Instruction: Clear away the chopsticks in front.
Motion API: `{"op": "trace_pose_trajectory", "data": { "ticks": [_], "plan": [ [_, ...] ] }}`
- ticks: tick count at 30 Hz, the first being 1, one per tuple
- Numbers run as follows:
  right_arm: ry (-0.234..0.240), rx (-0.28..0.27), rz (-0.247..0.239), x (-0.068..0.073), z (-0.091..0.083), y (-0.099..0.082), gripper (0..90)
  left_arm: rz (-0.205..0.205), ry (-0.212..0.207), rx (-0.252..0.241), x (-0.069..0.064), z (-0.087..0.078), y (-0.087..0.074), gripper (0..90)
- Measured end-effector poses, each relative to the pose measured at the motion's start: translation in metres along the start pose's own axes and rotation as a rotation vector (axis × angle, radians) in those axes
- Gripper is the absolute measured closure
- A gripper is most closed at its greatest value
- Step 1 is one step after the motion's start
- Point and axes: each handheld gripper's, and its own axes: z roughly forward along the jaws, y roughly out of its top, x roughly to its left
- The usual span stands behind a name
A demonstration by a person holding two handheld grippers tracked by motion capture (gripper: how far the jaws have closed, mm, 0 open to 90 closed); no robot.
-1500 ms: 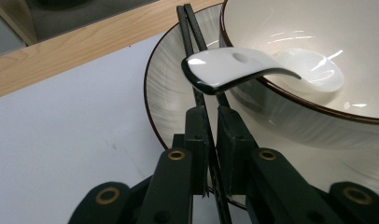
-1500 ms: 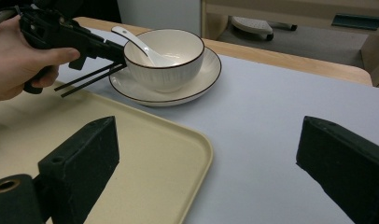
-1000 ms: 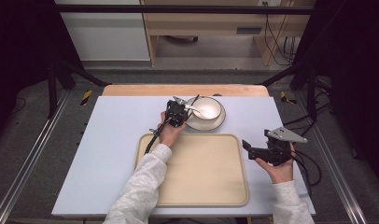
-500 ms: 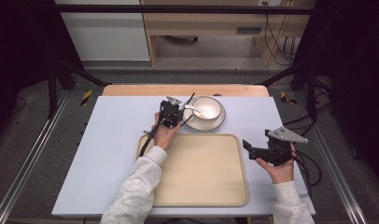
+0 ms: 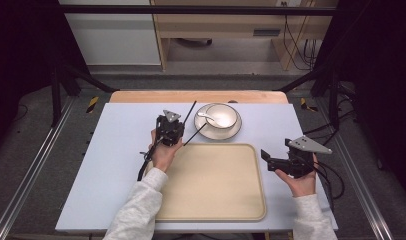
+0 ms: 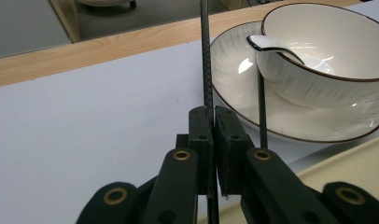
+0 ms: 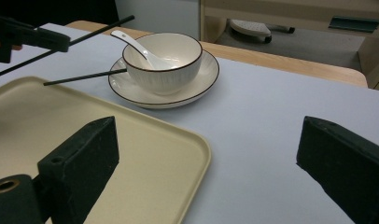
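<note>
We find the left claw (image 6: 210, 135) clenched on one black chopstick (image 6: 205, 56), held clear of the desk (image 5: 121, 150), its long axis running up and away along the jaws. The second chopstick (image 5: 195, 135) lies just right of that claw, far end resting on the saucer (image 5: 217, 133) under the bowl (image 5: 222, 116). The right claw (image 7: 206, 172) stands released beyond the tray (image 5: 216, 185), well apart; the left hand is clearly nearer.

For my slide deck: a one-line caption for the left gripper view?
Left gripper clamps one black chopstick beside the bowl, spoon and plate.
</note>
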Motion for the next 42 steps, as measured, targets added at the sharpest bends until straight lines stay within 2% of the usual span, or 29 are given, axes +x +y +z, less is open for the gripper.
{"op": "trace_pose_trajectory", "data": {
  "ticks": [9,12,14,17,19,21,22,33,35,42],
  "plan": [
    [0.0,-0.011,0.005,-0.001,-0.003,0.001,4.6,-0.01,0.04,-0.019,0.001,-0.039,-0.019,85.4],
    [0.002,-0.007,0.002,-0.001,-0.003,0.0,4.4,-0.035,0.055,-0.032,0.003,-0.053,-0.028,85.4],
    [0.004,-0.005,0.0,0.0,-0.003,0.0,4.2,-0.033,0.051,-0.028,0.002,-0.061,-0.034,85.4],
    [0.004,-0.004,0.0,0.0,-0.003,0.0,4.0,-0.067,0.058,-0.035,0.001,-0.072,-0.045,85.4],
    [0.005,-0.003,0.001,0.0,-0.003,0.0,3.9,-0.067,0.068,-0.039,-0.001,-0.078,-0.052,85.4],
    [0.006,-0.003,0.001,0.001,-0.003,0.0,3.9,-0.091,0.065,-0.04,-0.002,-0.083,-0.059,85.4],
    [0.008,0.003,-0.004,0.001,-0.003,0.0,3.9,-0.089,0.079,-0.045,-0.005,-0.088,-0.066,85.4],
    [0.01,0.009,-0.005,0.003,-0.001,-0.001,3.9,-0.145,0.101,-0.062,-0.014,-0.115,-0.092,85.4],
    [0.008,0.01,-0.009,0.003,-0.001,-0.001,3.9,-0.165,0.091,-0.063,-0.014,-0.118,-0.097,85.4],
    [0.011,0.02,-0.012,0.004,0.001,-0.002,3.9,-0.19,0.129,-0.051,-0.009,-0.125,-0.114,85.4]
  ]
}}
